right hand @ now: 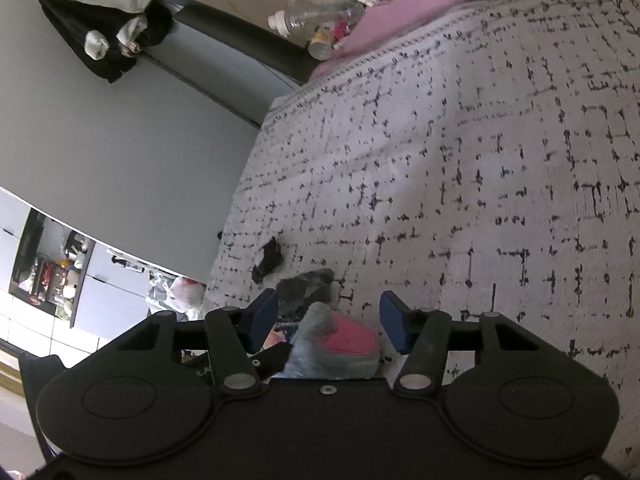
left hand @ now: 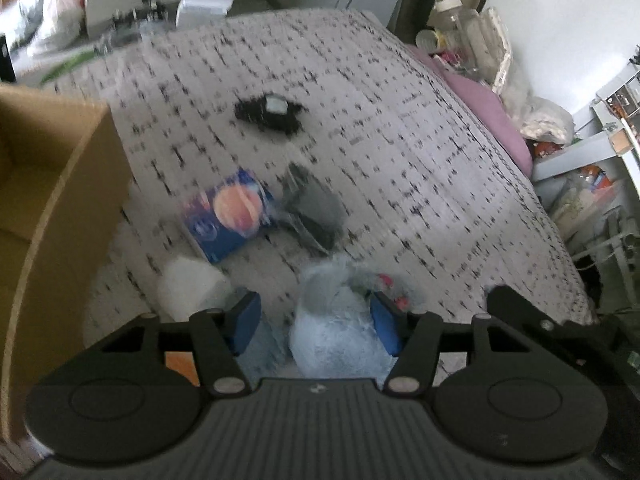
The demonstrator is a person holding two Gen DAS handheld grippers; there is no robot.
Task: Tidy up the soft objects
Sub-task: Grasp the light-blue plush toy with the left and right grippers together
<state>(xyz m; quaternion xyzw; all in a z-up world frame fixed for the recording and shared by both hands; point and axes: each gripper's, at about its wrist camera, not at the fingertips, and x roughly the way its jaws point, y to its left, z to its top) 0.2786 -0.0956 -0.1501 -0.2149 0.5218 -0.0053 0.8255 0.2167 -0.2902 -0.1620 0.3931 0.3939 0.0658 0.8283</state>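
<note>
Left wrist view: left claw (left hand: 314, 322) spread wide, released, over the white black-flecked bedspread (left hand: 400, 160). Pale blue fluffy plush (left hand: 340, 332) sits between the blue pads, against the right pad, clear of the left. White fuzzy bundle (left hand: 188, 288) just left of the claw, blue packet with orange print (left hand: 232, 216) ahead-left, brown cardboard box (left hand: 44, 200) far left. Frame is motion-blurred.

Right wrist view: right claw (right hand: 328, 322) also released; grey plush with pink patch (right hand: 336, 344) between its pads, touching neither.
</note>
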